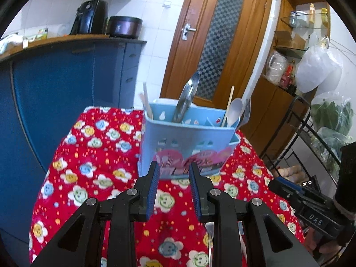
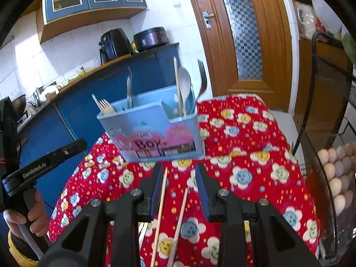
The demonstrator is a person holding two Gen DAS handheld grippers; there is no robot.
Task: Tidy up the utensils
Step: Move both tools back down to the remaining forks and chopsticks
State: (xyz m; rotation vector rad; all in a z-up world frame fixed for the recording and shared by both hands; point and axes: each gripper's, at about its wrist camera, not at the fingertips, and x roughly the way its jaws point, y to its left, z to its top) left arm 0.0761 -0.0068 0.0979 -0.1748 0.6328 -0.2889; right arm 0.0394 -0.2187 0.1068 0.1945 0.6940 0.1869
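Blue utensil box (image 2: 153, 131) stands upright on the table (image 2: 255, 155) with its red flowered cloth, so handles stick up for sorting: metal spoon and tongs-like piece (image 1: 187, 98) in the middle, white spoon (image 2: 184, 84), fork (image 2: 202, 77) and a stick at the right end, wooden fork (image 2: 105, 106) at the left. Two chopsticks (image 2: 171, 211) lie loose on the near cloth, not yet boxed. Right hand-held gripper (image 2: 178, 171) hangs over them, jaws spread, chopsticks between the pads but apparently not pinched; likely lining up a pickup. Left hand-held gripper (image 1: 174, 169) spread, empty, pointed at the box front.
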